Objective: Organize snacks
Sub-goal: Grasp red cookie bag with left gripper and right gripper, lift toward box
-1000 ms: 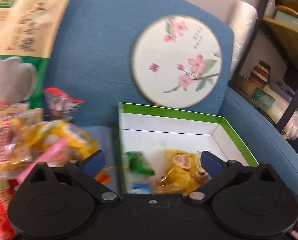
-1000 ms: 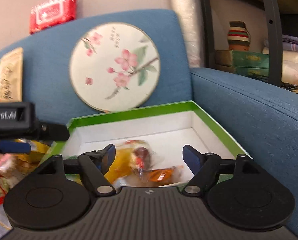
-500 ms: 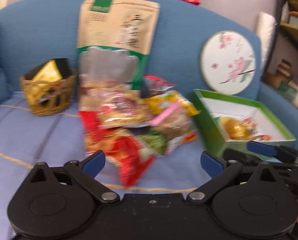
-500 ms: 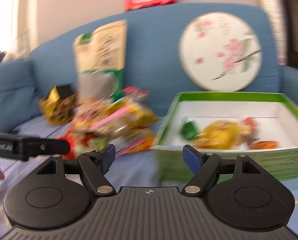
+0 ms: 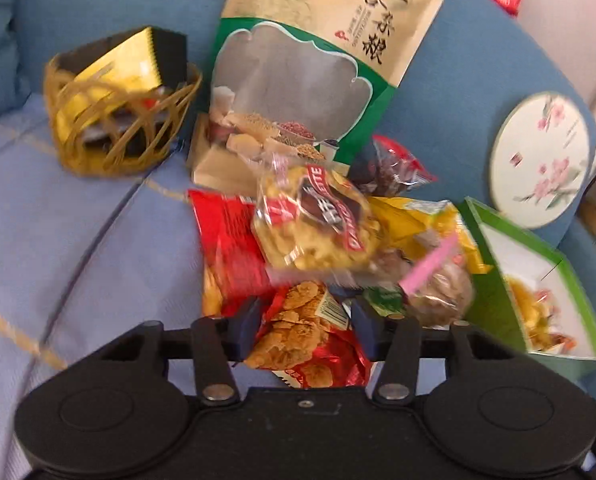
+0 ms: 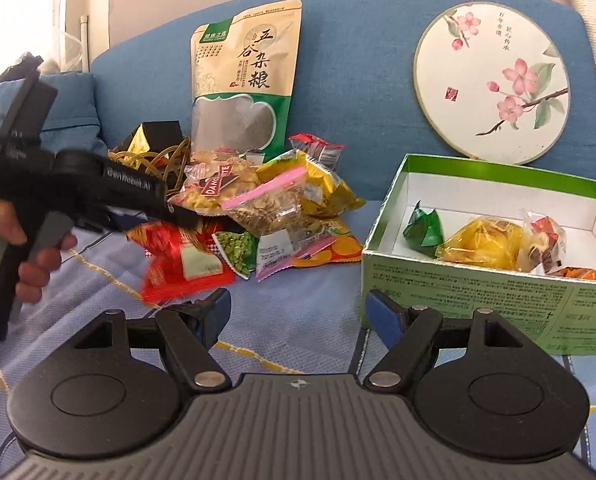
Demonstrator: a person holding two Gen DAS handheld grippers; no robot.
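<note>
Blue-padded fingers of the left gripper (image 5: 303, 330) stand on either side of a red cracker packet (image 5: 309, 334), close against its crinkled sides, so the jaws look narrowed onto it, though the blur leaves the firmness of the grip unclear. Seen from the right wrist view, this left gripper (image 6: 178, 216) reaches level from the left into the near edge of the snack pile (image 6: 266, 208), and the person's left hand (image 6: 22, 248) wraps its grey handle with the fingers curled under. The right gripper (image 6: 298, 314) hovers low over the blue sofa seat (image 6: 298, 320) with its jaws spread wide and nothing between them, pointing between the pile and the green box (image 6: 477, 292). The box sits to the right of the pile, apart from it, and holds a green wrapped sweet (image 6: 423, 230), a yellow packet (image 6: 481, 244) and a few small wrapped pieces. Behind the pile a tall grain pouch (image 6: 246, 80) leans on the sofa back, a wicker basket (image 5: 118, 120) stands to its left, and a round painted fan (image 6: 491, 84) rests behind the box.
</note>
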